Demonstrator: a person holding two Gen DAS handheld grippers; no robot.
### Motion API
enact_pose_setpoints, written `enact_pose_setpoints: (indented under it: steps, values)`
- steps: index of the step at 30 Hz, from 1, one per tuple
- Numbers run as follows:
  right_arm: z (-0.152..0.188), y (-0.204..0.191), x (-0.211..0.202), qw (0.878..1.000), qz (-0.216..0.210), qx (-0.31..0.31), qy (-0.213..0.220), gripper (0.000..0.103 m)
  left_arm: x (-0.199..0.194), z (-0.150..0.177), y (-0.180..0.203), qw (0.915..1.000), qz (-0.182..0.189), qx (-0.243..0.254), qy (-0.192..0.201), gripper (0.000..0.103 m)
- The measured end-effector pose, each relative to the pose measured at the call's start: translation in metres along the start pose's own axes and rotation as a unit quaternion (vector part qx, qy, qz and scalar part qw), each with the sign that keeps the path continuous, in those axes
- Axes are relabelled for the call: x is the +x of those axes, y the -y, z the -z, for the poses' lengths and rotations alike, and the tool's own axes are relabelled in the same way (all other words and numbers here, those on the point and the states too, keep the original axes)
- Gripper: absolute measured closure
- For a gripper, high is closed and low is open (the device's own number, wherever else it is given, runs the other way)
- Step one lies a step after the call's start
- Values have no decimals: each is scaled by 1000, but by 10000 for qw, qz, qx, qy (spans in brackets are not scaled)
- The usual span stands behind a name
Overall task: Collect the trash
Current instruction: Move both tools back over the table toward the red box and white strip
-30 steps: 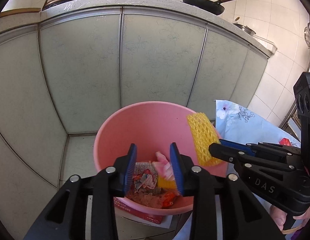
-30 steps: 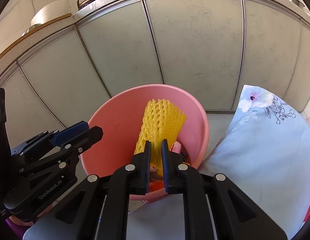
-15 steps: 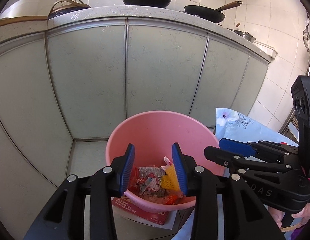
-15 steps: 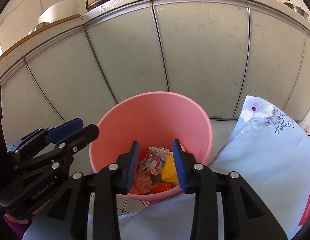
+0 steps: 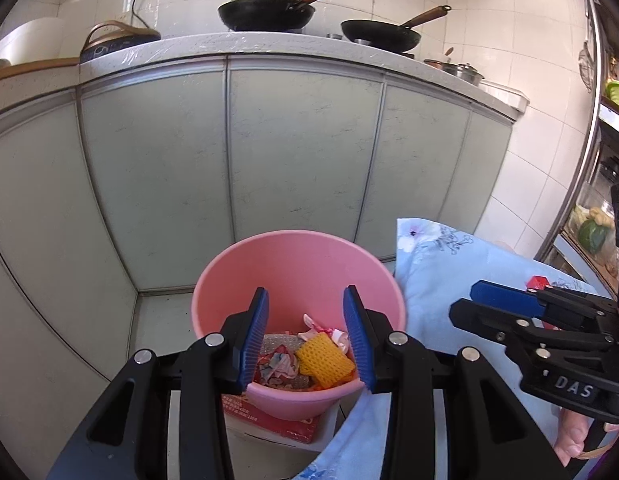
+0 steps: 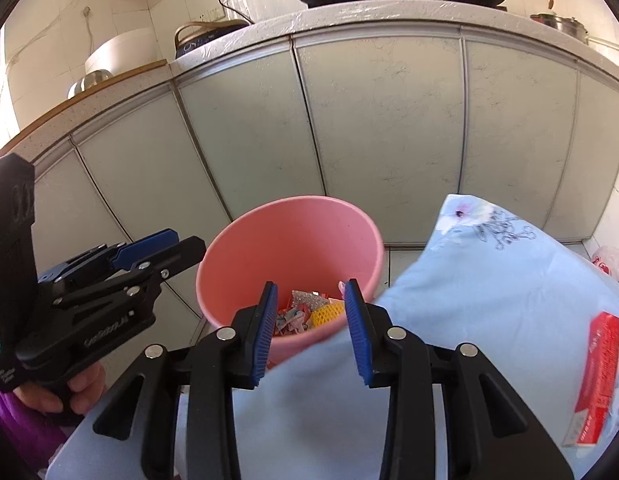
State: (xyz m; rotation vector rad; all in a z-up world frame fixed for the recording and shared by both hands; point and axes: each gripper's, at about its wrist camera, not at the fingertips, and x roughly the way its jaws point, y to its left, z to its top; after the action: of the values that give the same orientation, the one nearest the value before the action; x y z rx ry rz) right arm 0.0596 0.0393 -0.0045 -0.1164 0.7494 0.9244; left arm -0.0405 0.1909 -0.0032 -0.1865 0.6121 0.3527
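foam net (image 5: 324,359) dropped | in bin (image 5: 297,264) | below empty right claw (image 6: 311,334)

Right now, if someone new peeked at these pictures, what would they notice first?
Probably the big pink bucket on the floor by the pale cupboard doors, with a yellow foam net lying on crumpled wrappers inside. Next come the two black pans up on the counter. The left gripper and the right gripper both hang open with nothing between their blue pads.

Left gripper (image 5: 305,336) and right gripper (image 6: 311,330) hang side by side, jaws apart and empty.
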Motion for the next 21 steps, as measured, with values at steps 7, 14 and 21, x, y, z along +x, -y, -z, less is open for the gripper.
enact_pose_setpoints:
  steps: [7,14,21]
  values:
    - [24,12,-49,9995,221,103,221,68,-16,-2,28,9995,174,229,106,65]
    - [45,28,-90,9976,446,249,462,68,-30,-2,59,9981,364,470,186,65]
    - [63,49,-121,9943,675,523,636,68,-41,-1,86,9957,579,685,244,65]
